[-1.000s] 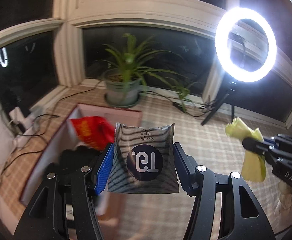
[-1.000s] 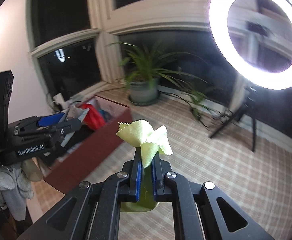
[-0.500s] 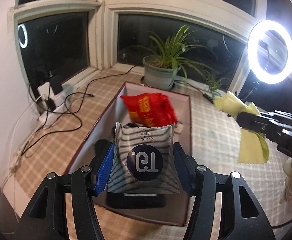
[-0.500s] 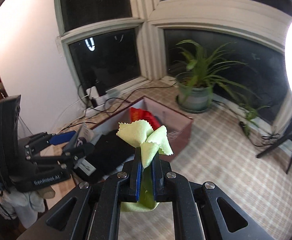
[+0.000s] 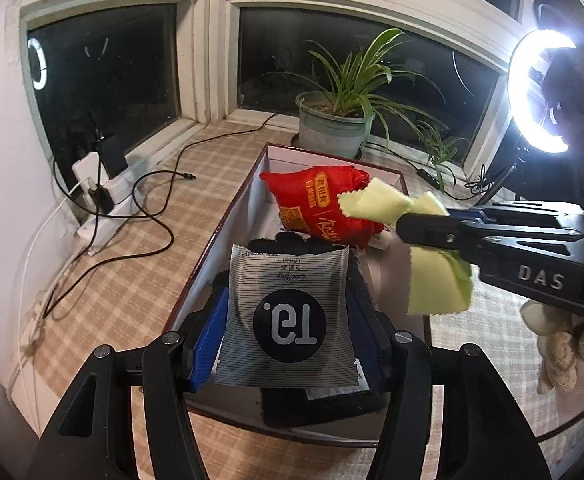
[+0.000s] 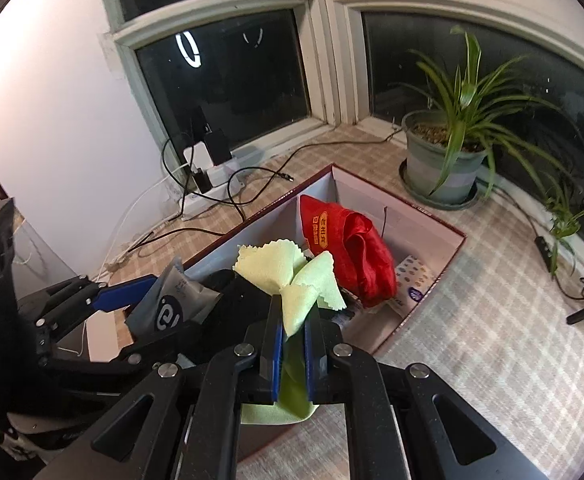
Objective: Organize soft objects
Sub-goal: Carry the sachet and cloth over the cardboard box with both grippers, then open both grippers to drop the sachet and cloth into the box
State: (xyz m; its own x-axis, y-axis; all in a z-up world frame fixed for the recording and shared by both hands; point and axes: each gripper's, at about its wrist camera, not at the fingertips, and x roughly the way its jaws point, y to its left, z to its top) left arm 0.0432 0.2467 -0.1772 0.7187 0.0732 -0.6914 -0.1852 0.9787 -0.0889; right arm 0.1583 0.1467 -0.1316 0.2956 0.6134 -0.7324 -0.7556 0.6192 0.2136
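My left gripper (image 5: 288, 316) is shut on a grey striped packet (image 5: 288, 312) marked with a dark round logo, held above the near end of an open maroon box (image 5: 228, 216). My right gripper (image 6: 292, 320) is shut on a pale yellow-green cloth (image 6: 288, 268), also over the box; from the left wrist view that cloth (image 5: 436, 280) hangs from the right gripper (image 5: 404, 226) at the right. Inside the box lie a red pouch (image 5: 320, 200) with gold print and dark fabric (image 5: 300, 242). The left gripper (image 6: 132, 300) with its packet (image 6: 168, 300) appears at the left of the right wrist view.
A potted plant (image 5: 332, 128) stands behind the box by the window. A power strip with chargers and black cables (image 5: 96, 196) lies left on the checked surface. A lit ring light (image 5: 540, 92) stands at the right. A gloved hand (image 5: 564, 344) holds the right gripper.
Both grippers have swung left and toward the box, which now lies directly under them. The packet and cloth stay gripped. The right gripper has come closer to the left one.
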